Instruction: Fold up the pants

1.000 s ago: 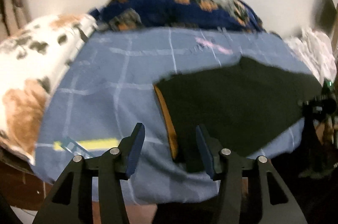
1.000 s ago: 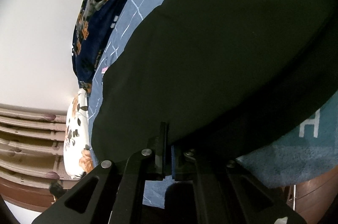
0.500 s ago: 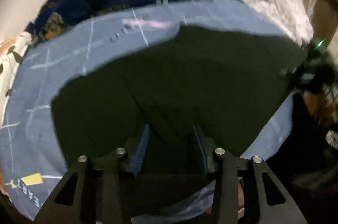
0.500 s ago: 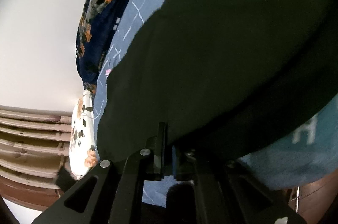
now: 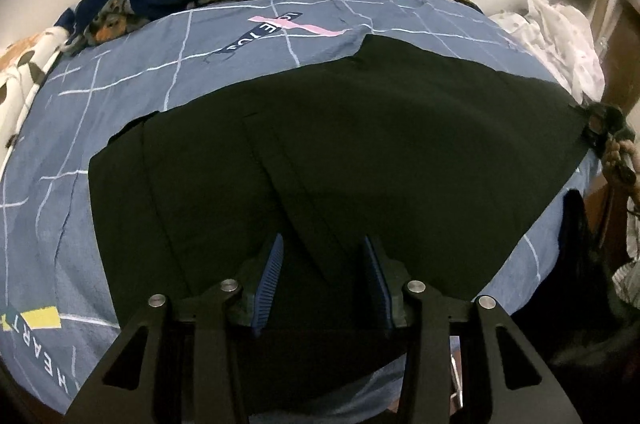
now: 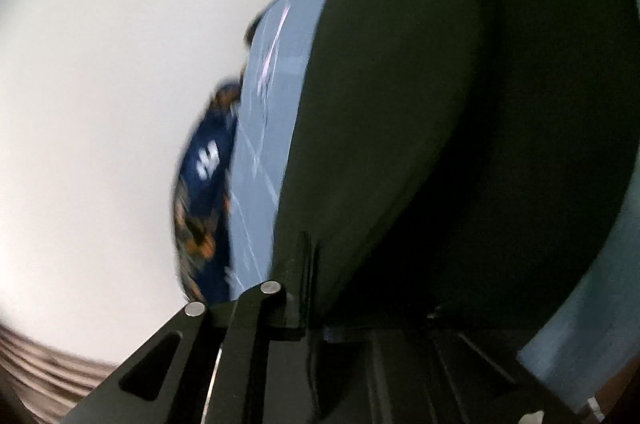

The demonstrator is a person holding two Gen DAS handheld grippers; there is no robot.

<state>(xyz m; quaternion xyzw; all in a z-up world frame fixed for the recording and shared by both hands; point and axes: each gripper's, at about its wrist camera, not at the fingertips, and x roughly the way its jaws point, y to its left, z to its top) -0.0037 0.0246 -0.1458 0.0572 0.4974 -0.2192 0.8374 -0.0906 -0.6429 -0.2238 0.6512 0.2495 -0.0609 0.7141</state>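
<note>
Left wrist view: black fabric pants (image 5: 360,152) lie spread on the blue grid-patterned bedsheet (image 5: 132,96); left gripper (image 5: 323,280) straddles them, jaws apart; right gripper (image 6: 310,252) clenched on the pants' edge.

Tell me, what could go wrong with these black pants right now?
The right gripper is shut on an edge of the black pants, and its blurred view suggests fast motion, so the cloth might slip free. The left gripper straddles the pants with a gap showing, so dragging could skew the fold.
</note>
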